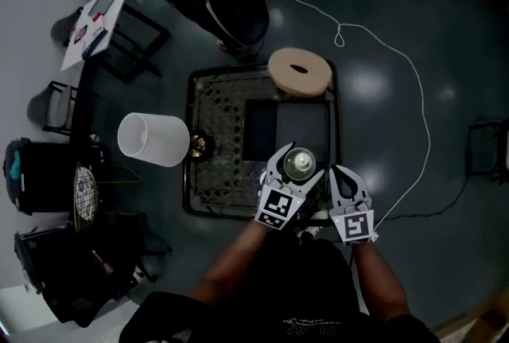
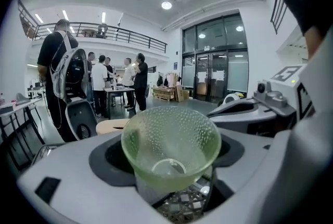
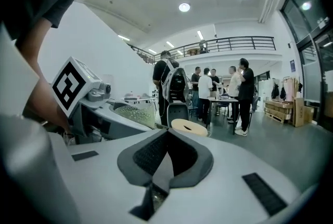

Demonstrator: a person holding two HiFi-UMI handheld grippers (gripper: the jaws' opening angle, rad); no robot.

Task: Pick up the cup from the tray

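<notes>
Left gripper (image 2: 171, 166) has its jaws closed on the green dimpled cup (image 2: 170, 142). From its own view I see into the cup's mouth to the clear base, with wire mesh showing just beneath. The head view adds that this mesh is the near right part of the black tray (image 1: 208, 107). No view tells me whether the cup rests on it or hangs just above.

My right gripper (image 1: 342, 178) sits just to the right of the left one, apart from the cup. Its own view shows the jaws together with nothing between them, and the cup's rim off to its left.

Ahead of both grippers a tan stool seat (image 1: 300, 71) lies at the tray's far edge. Only the head view shows the white bucket (image 1: 153, 139), left of the left gripper beside the tray. Only the gripper views show the people (image 3: 223, 90) standing farther ahead.
</notes>
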